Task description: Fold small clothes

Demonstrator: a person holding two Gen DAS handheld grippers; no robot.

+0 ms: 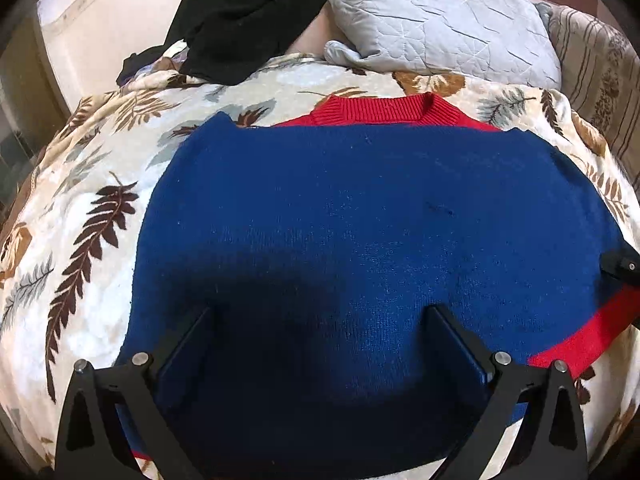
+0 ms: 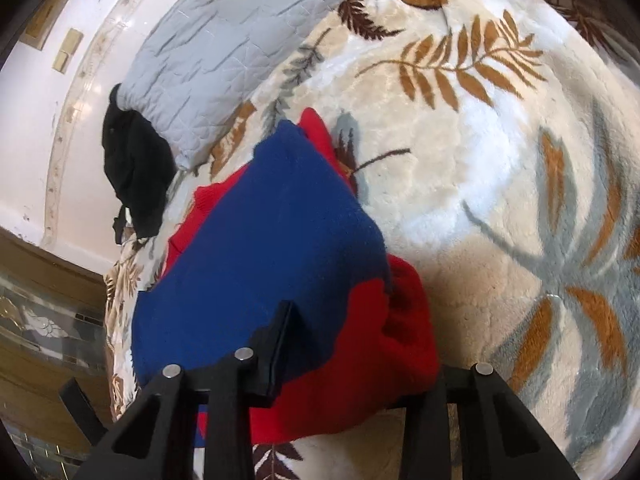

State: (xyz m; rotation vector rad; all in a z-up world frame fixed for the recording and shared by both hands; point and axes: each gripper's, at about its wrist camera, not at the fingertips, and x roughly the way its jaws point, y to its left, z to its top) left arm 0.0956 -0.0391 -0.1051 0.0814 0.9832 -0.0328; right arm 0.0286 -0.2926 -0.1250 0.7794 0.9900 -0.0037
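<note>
Sweater [image 1: 360,208]: blue/red, flat on blanket [image 1: 80,208]; L gripper [image 1: 320,316] wide open above it, empty; R gripper [image 2: 360,344] open astride red sleeve [image 2: 384,344], grip unclear; next: clamp, fold inward.

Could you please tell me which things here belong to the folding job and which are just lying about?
Part of the job:
- blue and red sweater
- left tongs, open above it
- right tongs, at its red edge

Lying about:
- black garment
- grey pillow
- leaf-print blanket

Blue-red knit sweater [image 1: 360,216], flat on bedspread
</note>
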